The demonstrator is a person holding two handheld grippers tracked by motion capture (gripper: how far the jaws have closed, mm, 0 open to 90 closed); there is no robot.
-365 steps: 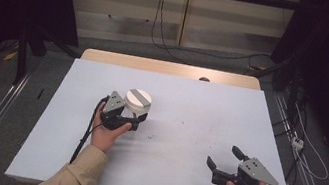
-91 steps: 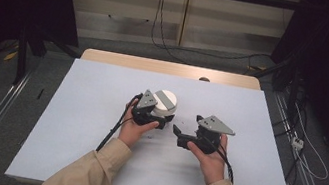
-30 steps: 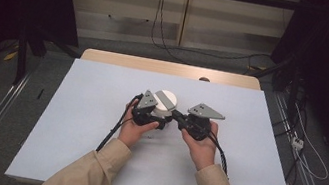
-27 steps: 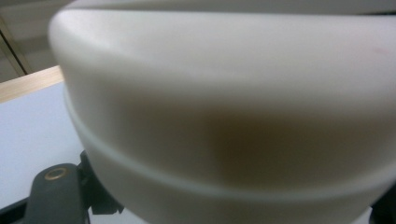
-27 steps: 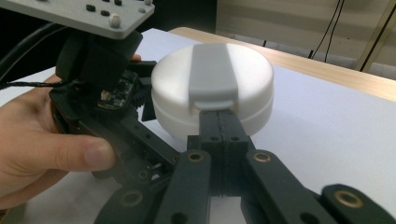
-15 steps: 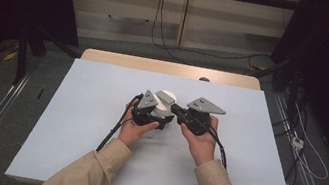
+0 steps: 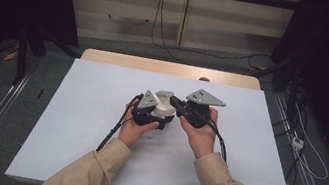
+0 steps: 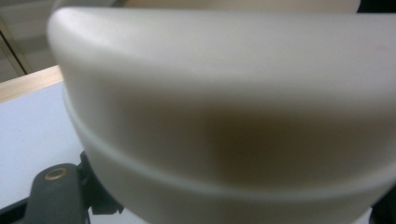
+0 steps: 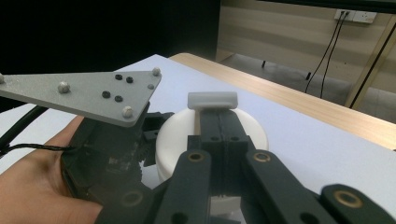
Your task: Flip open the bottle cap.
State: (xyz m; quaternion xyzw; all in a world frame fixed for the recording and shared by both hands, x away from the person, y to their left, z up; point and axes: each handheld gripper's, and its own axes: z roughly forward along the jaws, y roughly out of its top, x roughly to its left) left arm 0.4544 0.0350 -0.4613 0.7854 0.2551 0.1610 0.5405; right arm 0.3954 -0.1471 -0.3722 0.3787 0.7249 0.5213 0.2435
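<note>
Both grippers meet over the middle of the white table [image 7: 71, 122], jaws turned toward each other. Left gripper [image 7: 161, 117] sits in the person's left hand [image 7: 135, 127], with its grey plate on top. Its jaws are clamped on a round white container [image 7: 164, 107], seen from above as a pale drum tucked against the gripper's front end. In the left gripper view the container [image 8: 224, 116] sits pressed up close, a smooth cream wall with a raised rim line running round it; a bit of one black jaw shows at the lower left, with table and a strip of wooden edge [image 8: 28, 84] behind.

Right gripper [image 7: 176, 105] is held in the right hand [image 7: 202, 134], slightly higher than the left one, its grey plate tilted. Its jaws are together, pinched on a small white tab [image 9: 212, 100] at their tips. In the right gripper view that tab stands just above the flat top of the container [image 9: 247, 128], near the middle of the lid; whether tab and lid are touching cannot be told. Left gripper [image 9: 154, 140] lies directly beside the container in that view, hand under it.

Container is off the table surface, carried between the two tools. Beige sleeves [image 7: 87, 176] come in from the bottom edge. Cables [image 7: 113, 129] trail back from each gripper toward the person.
</note>
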